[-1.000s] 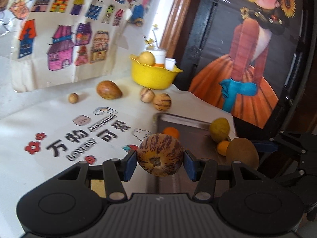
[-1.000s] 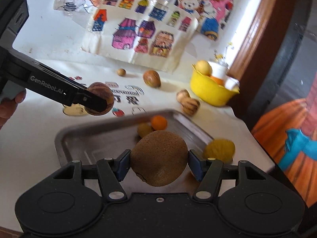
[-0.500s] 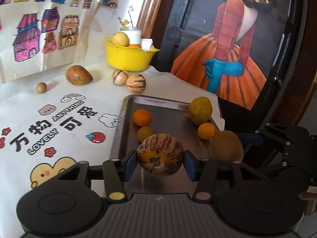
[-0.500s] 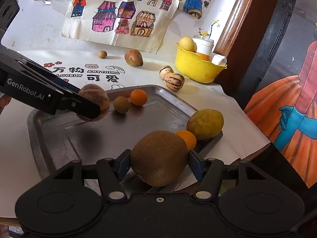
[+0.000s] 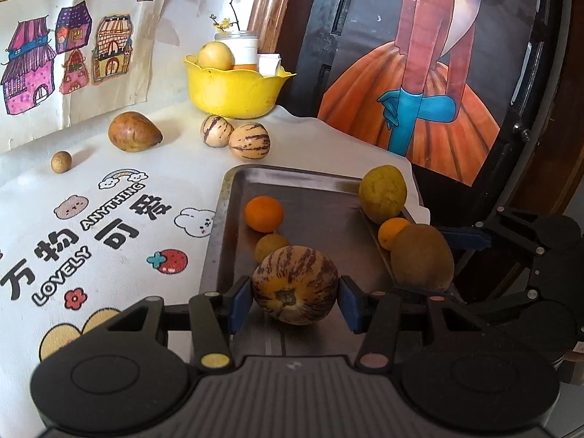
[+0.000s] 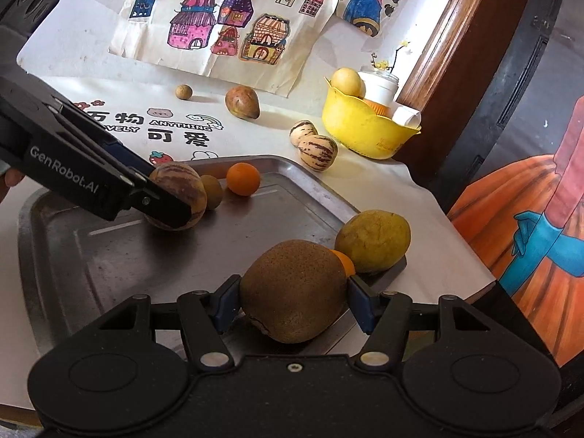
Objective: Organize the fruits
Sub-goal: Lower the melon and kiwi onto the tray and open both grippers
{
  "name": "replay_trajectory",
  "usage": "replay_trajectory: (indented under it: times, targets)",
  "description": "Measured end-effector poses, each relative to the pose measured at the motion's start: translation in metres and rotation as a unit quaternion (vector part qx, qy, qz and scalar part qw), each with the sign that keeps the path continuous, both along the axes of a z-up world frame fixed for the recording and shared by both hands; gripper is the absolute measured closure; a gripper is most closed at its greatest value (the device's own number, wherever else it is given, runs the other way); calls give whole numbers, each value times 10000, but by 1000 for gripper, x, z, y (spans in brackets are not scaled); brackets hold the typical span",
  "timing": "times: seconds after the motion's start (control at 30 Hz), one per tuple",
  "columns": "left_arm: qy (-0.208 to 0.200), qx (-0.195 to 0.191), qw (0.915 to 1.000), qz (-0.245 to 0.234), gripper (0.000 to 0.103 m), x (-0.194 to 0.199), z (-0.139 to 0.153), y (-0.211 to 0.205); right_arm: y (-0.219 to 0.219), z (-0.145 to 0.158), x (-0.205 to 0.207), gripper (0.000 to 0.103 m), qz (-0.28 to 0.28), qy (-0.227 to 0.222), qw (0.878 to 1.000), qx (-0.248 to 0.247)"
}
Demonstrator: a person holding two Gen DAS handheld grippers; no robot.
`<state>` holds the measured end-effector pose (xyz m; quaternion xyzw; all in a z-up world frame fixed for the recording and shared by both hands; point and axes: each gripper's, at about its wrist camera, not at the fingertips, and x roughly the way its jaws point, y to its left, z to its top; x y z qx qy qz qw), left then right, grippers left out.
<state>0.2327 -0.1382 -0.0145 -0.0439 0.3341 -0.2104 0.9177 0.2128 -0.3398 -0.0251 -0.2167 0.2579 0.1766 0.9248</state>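
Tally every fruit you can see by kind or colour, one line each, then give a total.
Striped melons: 3, one in the left hand-held gripper, two on the cloth
Oranges: 2
Brown kiwi: 1, in the right hand-held gripper
Yellow-green fruits: 2
Brown pointed fruit: 1
Small tan ball: 1
Pale yellow fruit in bowl: 1
Total: 11

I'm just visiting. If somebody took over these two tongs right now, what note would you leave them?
Left tongs: shut on a striped melon, low over the metal tray.
Right tongs: shut on a brown kiwi, over the tray's near right edge.
Done: two oranges, a small brown fruit and a yellow-green fruit lie in the tray.
Left: release both, then fetch the two striped melons, the brown fruit and the small round one from the cloth.
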Motion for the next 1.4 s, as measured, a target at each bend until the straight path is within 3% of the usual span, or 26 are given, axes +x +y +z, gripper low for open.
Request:
replay_trajectory:
  times: [0.53,0.87,1.03,1.4]
  targets:
    - [-39,-60,9999,128,48,18,-2,7,22,-9,4,40,412,-357,9975,-458]
    - [-67,-49,9999,106,47,17,-3,6,22,-11,4,39,412,-365,9975,-449]
    - [106,-253,9995,147,47,16,-2,11,20,-12,1,39,364,-376,9978,-406]
    - [-48,-503,9980,392,28,-11,12,23,18,-5,-25,23,245,-421,9985,-263]
